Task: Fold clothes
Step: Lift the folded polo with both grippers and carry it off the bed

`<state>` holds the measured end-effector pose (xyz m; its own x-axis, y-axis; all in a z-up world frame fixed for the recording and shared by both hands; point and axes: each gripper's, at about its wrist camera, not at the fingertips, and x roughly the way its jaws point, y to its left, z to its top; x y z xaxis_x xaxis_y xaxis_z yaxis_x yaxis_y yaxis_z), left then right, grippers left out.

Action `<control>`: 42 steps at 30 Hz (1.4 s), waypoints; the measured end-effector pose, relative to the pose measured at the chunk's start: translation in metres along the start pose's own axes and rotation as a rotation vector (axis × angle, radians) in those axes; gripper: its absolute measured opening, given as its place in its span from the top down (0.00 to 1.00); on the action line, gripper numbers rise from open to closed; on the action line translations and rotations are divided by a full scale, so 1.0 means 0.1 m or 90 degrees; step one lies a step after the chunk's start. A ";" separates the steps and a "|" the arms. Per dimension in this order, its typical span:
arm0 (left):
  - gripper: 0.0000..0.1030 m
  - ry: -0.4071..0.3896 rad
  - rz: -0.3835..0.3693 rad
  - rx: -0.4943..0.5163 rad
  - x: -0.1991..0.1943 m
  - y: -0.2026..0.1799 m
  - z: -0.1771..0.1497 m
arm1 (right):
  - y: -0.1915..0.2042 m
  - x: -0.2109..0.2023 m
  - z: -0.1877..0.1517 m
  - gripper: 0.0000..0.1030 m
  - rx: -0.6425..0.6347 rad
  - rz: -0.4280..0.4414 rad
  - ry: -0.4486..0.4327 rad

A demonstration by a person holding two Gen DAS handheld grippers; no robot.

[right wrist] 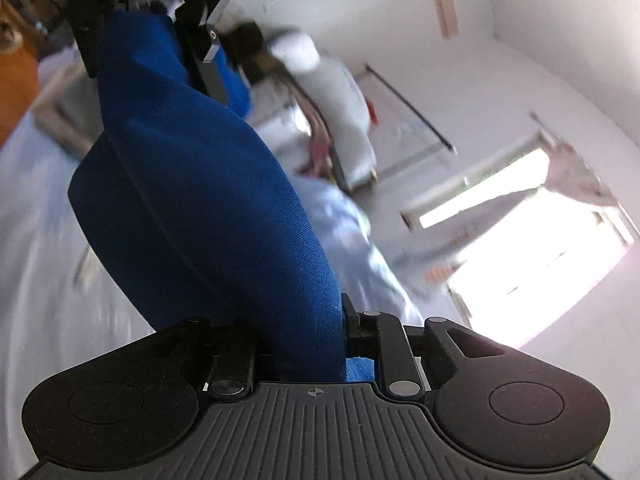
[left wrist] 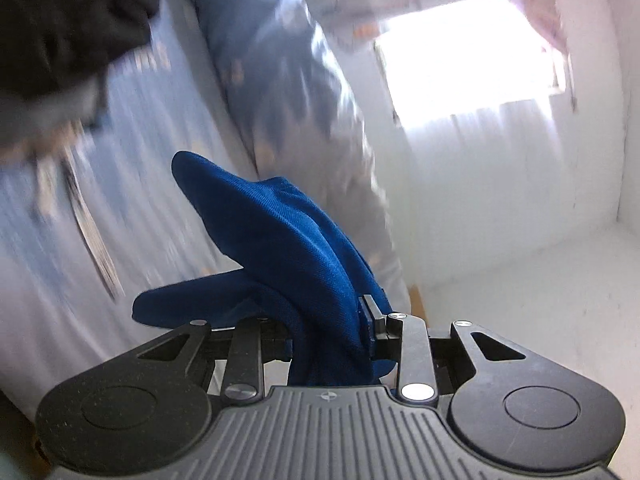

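Both the left gripper (left wrist: 332, 332) and right gripper (right wrist: 308, 332) clamp the blue garment (right wrist: 208, 200) mid-frame; keep it taut between them, lowering evenly onto the pale bed (right wrist: 36, 240) at left

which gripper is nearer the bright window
Cannot tell. Both grippers are shut on the blue garment, the left gripper and right gripper each facing the window from afar.

No text, label, brand or number can be read in either view; the background is blurred by motion
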<state>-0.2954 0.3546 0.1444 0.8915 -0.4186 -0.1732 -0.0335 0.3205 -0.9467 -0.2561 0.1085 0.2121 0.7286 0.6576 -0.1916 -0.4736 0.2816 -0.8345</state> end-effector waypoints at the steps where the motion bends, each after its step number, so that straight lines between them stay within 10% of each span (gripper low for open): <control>1: 0.69 -0.019 0.000 0.001 -0.10 0.00 0.10 | -0.02 0.09 0.12 0.79 -0.003 0.005 -0.015; 22: 0.69 -0.311 0.116 0.186 -1.19 -0.46 2.19 | -0.02 2.52 2.59 0.76 -0.037 -0.016 -0.269; 34: 0.67 -0.268 0.154 0.099 -0.65 0.71 1.76 | 0.74 2.98 1.78 0.58 -0.138 0.037 -0.202; 42: 0.36 -0.253 0.148 0.100 -0.63 0.65 1.93 | 0.65 2.75 1.44 0.36 -0.111 0.061 -0.135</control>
<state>-0.2661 0.5661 0.1462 0.9732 0.0269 -0.2284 -0.2105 0.5043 -0.8375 -0.1577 0.4081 0.1790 0.5555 0.8124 -0.1772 -0.4302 0.0984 -0.8974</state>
